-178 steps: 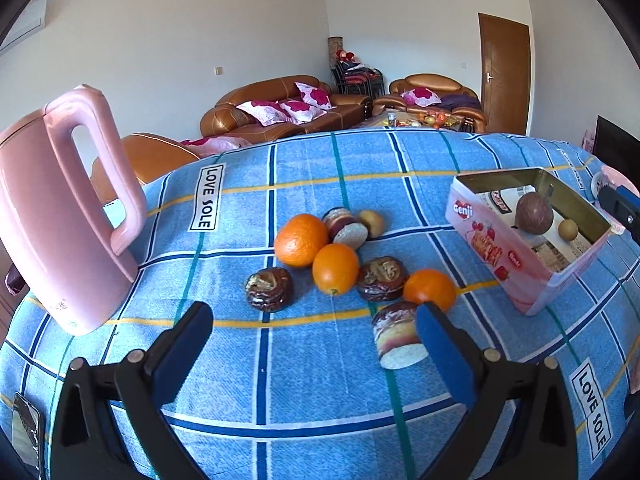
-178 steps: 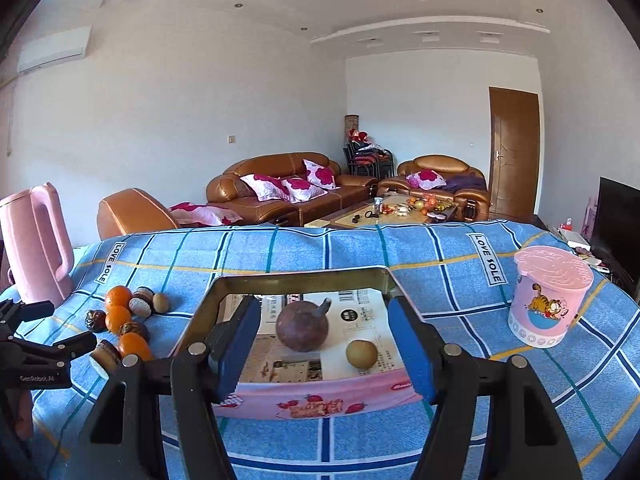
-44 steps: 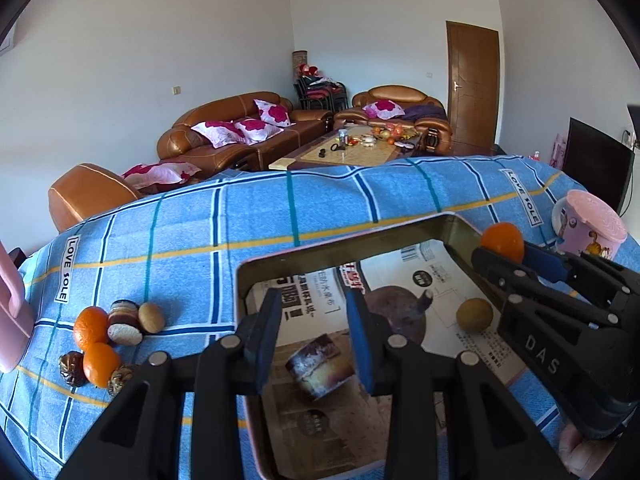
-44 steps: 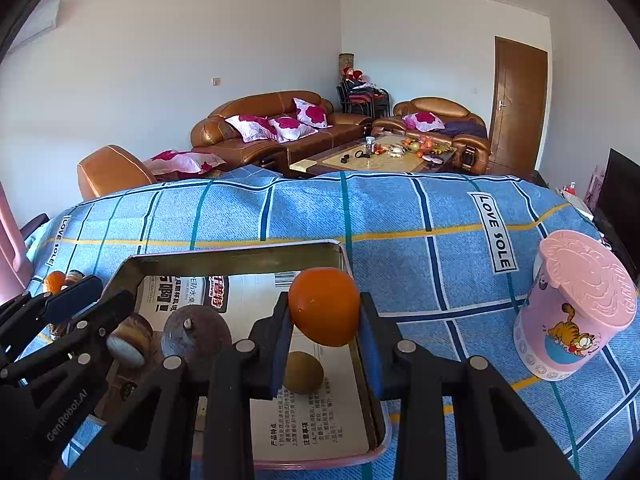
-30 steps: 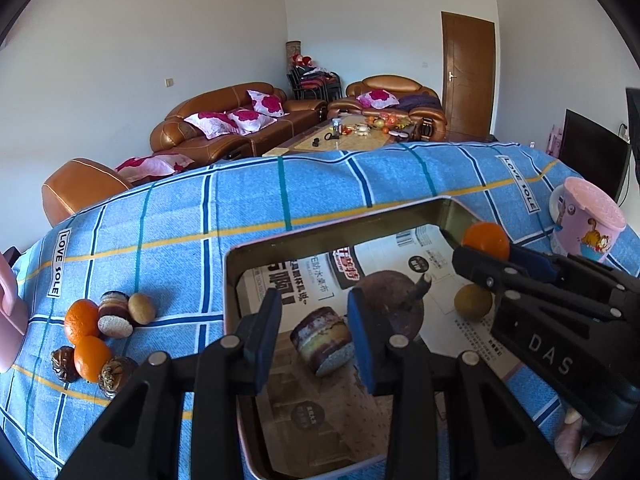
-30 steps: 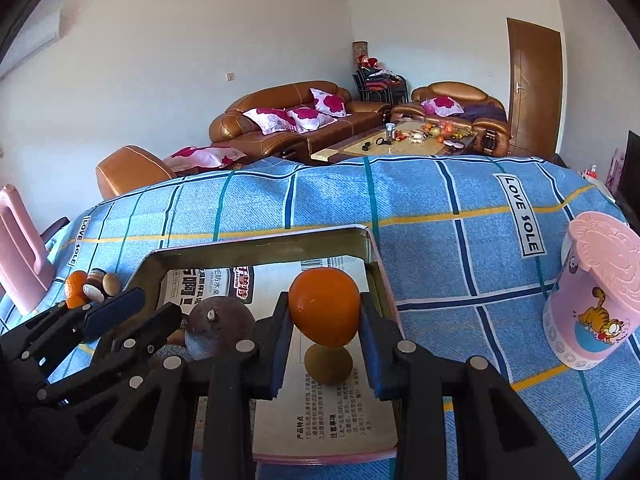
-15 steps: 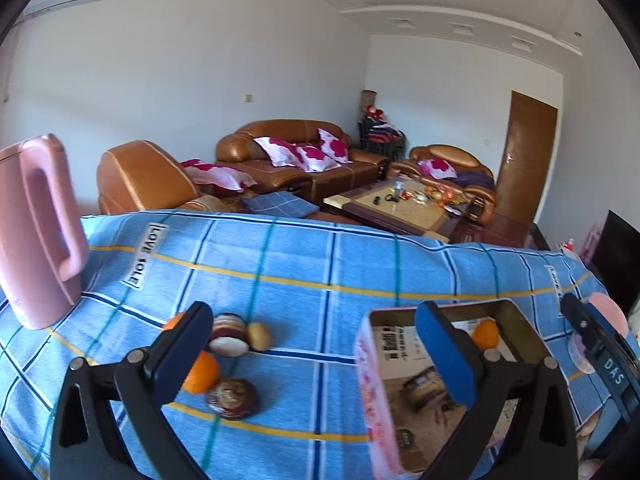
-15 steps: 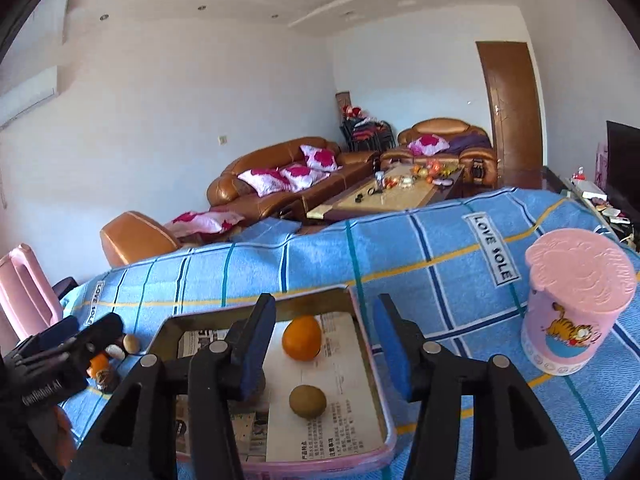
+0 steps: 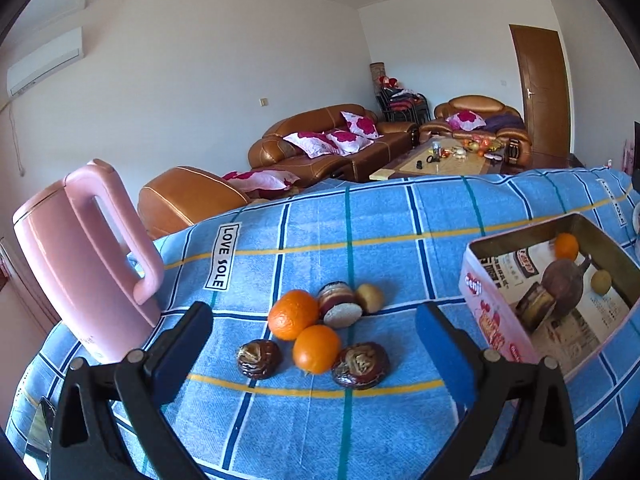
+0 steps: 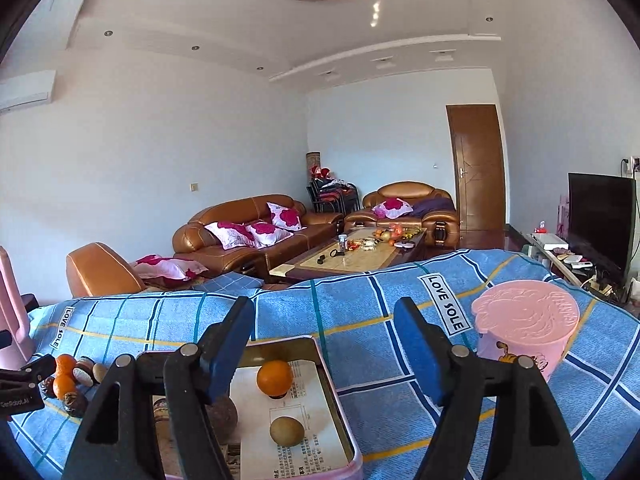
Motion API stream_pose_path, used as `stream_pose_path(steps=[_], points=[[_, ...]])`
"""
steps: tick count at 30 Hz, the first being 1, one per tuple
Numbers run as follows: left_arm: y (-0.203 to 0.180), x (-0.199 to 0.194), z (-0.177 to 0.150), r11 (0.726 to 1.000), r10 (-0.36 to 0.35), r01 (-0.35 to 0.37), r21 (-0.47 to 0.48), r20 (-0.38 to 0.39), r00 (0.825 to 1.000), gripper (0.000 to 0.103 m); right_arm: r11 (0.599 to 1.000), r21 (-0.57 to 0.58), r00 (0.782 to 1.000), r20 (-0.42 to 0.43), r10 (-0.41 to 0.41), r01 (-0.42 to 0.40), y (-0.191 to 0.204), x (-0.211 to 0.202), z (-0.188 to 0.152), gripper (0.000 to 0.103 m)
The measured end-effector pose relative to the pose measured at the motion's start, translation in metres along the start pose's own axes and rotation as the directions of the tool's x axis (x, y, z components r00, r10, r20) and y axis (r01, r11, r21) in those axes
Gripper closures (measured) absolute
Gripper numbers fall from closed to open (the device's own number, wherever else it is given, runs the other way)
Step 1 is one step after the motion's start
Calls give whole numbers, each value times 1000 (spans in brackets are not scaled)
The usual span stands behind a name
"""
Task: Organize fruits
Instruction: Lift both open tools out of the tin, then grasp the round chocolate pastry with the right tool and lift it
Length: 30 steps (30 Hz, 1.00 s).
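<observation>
A pink tin box (image 9: pixel 492 320) lined with newspaper sits at the right of the blue checked tablecloth (image 9: pixel 360 216). It holds an orange (image 10: pixel 274 377), a brown round fruit (image 9: pixel 562 280), a small yellow-green fruit (image 10: pixel 286 431) and a dark cut fruit (image 9: pixel 534 309). Two oranges (image 9: pixel 294 314) lie loose on the cloth with dark brown fruits (image 9: pixel 360 364), a halved fruit (image 9: pixel 340 304) and a small tan fruit (image 9: pixel 370 297). My left gripper (image 9: pixel 314 348) is open and empty just before this pile. My right gripper (image 10: pixel 324 344) is open and empty above the box.
A pink kettle (image 9: pixel 86 264) stands at the cloth's left edge. A pink lidded cup (image 10: pixel 524 328) stands right of the box. Brown sofas (image 10: pixel 256 224) and a coffee table lie beyond the table's far edge.
Both grippers let go of their fruits into the box and opened. The left gripper swung back to the loose pile. The right gripper rose above the box.
</observation>
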<state>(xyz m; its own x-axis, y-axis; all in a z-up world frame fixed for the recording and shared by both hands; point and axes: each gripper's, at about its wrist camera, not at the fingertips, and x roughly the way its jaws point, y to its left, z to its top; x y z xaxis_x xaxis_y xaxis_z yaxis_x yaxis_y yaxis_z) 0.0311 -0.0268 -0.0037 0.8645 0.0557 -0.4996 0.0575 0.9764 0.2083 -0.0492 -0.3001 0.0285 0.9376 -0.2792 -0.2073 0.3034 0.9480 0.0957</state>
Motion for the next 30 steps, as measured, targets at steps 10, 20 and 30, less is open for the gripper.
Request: stream_pose_path(steps=[10, 20, 30], points=[[22, -1, -6, 999, 13, -12, -32, 16, 1000, 0, 998, -46, 998, -33, -48, 46, 19, 0, -5, 30], [66, 8, 1, 993, 21, -20, -115, 11, 1000, 0, 996, -20, 995, -45, 90, -91, 70, -24, 0, 30], [119, 26, -11, 980, 118, -121, -158, -26, 993, 0, 956, -52, 939, -211, 273, -289, 154, -15, -24, 30]])
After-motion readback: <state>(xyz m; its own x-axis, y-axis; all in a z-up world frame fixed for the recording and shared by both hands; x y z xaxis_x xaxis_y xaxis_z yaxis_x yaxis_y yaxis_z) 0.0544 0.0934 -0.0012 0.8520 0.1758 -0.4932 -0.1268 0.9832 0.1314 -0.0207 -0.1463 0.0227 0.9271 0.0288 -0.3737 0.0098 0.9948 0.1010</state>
